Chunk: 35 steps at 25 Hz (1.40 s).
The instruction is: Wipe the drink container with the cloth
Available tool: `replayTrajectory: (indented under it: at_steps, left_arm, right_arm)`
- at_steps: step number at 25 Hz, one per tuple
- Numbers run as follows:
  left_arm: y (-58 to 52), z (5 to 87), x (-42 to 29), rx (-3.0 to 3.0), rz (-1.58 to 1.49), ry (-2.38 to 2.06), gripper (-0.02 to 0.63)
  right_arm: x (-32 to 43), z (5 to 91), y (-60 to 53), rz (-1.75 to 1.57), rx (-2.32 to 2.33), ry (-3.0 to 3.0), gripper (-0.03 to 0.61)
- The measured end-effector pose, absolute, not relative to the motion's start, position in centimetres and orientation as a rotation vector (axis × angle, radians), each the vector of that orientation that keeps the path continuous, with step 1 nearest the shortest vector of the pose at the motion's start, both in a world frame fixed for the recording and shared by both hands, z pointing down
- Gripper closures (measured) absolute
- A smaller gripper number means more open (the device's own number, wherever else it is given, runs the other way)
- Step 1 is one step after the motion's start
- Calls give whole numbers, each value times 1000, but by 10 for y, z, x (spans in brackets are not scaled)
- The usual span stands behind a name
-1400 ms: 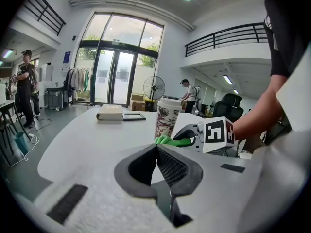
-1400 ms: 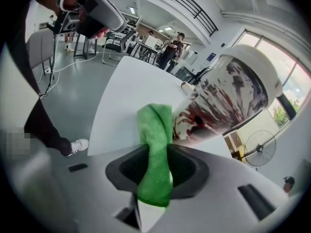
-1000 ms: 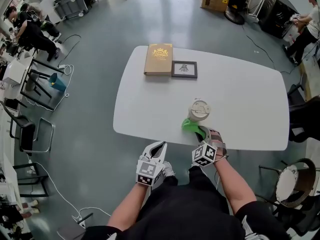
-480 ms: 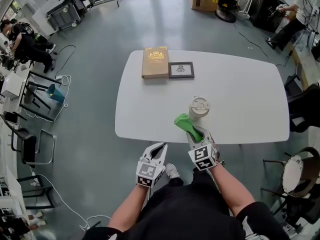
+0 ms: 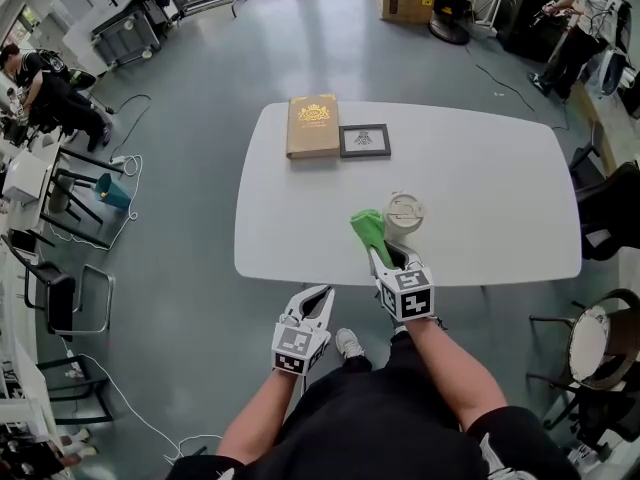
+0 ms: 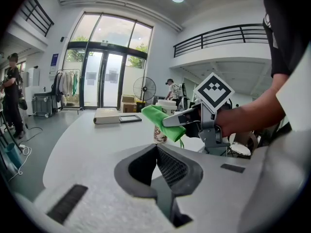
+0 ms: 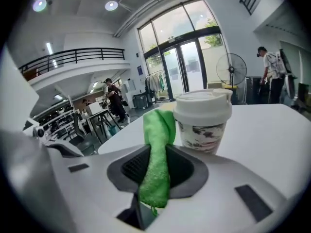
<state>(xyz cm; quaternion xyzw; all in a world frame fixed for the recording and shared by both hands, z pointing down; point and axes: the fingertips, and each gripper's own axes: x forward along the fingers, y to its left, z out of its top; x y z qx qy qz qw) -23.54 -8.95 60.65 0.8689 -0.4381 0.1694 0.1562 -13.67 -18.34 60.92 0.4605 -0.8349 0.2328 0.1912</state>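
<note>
A paper drink cup (image 5: 404, 213) with a white lid stands upright near the front edge of the white table (image 5: 480, 178). My right gripper (image 5: 383, 257) is shut on a green cloth (image 5: 367, 229), which it holds just left of the cup. In the right gripper view the cloth (image 7: 158, 147) hangs between the jaws, with the cup (image 7: 203, 119) close behind on the right. I cannot tell whether cloth and cup touch. My left gripper (image 5: 321, 295) hangs below the table edge, shut and holding nothing. The left gripper view shows the cup (image 6: 161, 128) partly behind the cloth (image 6: 160, 118).
A tan book (image 5: 314, 124) and a small dark picture frame (image 5: 365, 140) lie at the table's far side. Dark chairs (image 5: 606, 218) stand to the right of the table. People and desks are at the far left and the far right of the room.
My right gripper has carried the cloth from the cup's near foot up to the cup's left side. The left gripper has hardly moved.
</note>
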Motion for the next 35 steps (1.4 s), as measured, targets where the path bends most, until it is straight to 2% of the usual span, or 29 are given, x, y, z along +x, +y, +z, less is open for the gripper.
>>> replayTrajectory:
  at_steps: [35]
  left_arm:
    - [-81, 622, -271, 2426, 551, -1277, 604]
  right_arm:
    - [-124, 724, -192, 1637, 1567, -1908, 482]
